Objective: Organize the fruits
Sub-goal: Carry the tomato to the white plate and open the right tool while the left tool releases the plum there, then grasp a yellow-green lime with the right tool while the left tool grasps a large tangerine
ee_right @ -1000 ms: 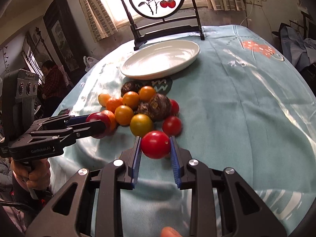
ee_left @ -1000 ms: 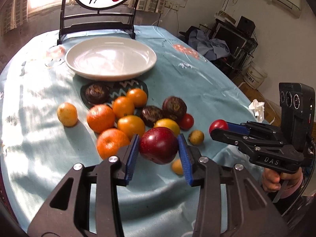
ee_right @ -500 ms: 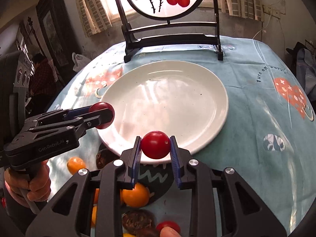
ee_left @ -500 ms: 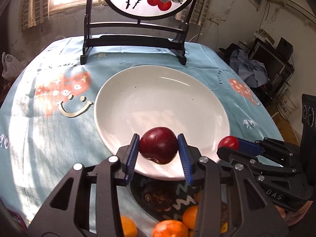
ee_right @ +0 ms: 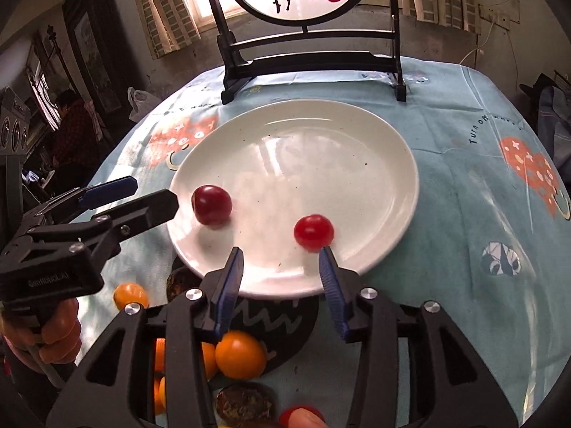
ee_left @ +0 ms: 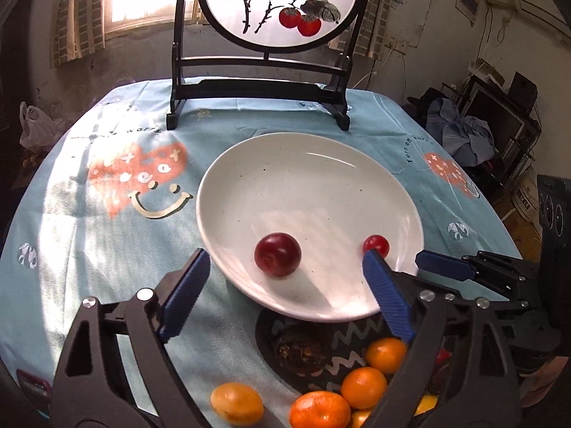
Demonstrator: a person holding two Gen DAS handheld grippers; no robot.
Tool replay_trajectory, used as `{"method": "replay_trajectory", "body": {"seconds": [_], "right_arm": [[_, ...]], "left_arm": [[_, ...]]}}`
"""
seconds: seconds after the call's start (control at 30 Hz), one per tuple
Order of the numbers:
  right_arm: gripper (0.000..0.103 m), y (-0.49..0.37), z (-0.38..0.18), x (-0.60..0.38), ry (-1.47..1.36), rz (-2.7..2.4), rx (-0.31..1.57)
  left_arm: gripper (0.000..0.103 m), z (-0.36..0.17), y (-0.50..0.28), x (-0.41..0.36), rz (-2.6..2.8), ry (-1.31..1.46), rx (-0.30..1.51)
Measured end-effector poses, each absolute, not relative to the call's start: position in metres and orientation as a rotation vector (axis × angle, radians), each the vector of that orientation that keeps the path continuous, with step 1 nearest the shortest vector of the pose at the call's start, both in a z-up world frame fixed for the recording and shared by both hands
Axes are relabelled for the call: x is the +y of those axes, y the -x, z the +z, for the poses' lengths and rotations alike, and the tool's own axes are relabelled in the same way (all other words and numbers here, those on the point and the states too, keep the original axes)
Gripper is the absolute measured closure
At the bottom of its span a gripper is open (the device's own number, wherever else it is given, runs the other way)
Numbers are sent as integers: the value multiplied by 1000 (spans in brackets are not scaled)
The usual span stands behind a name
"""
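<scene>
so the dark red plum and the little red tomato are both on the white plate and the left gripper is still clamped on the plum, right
Not clamped. The left wrist view shows the left gripper with jaws opening, clear of the plum. Plum and tomato both lie on the white plate.

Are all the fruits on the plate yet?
Not yet. Done: a dark red plum and a small tomato lie on the white plate. In hand: nothing; both grippers are opening, fingers clear of the fruit. Left: the oranges and other fruits on the tablecloth.
</scene>
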State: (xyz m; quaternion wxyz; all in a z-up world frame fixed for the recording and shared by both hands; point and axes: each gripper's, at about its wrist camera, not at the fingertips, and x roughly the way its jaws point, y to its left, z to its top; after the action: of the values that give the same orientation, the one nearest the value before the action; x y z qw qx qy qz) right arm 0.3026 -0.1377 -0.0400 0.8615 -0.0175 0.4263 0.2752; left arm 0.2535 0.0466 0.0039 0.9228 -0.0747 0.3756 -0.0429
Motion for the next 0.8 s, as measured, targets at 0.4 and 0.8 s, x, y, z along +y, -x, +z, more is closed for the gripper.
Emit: {"method": "replay_trajectory", "body": {"seconds": [0.4,0.8], "right_arm": [[58,-149,-47,-203,-43,625,824],[68,-118,-90,-174,51,628,901]], "left_arm": [[9,-20,-117,42,-107,143,761],[9,-42,-73,43,-126,157,767]]}}
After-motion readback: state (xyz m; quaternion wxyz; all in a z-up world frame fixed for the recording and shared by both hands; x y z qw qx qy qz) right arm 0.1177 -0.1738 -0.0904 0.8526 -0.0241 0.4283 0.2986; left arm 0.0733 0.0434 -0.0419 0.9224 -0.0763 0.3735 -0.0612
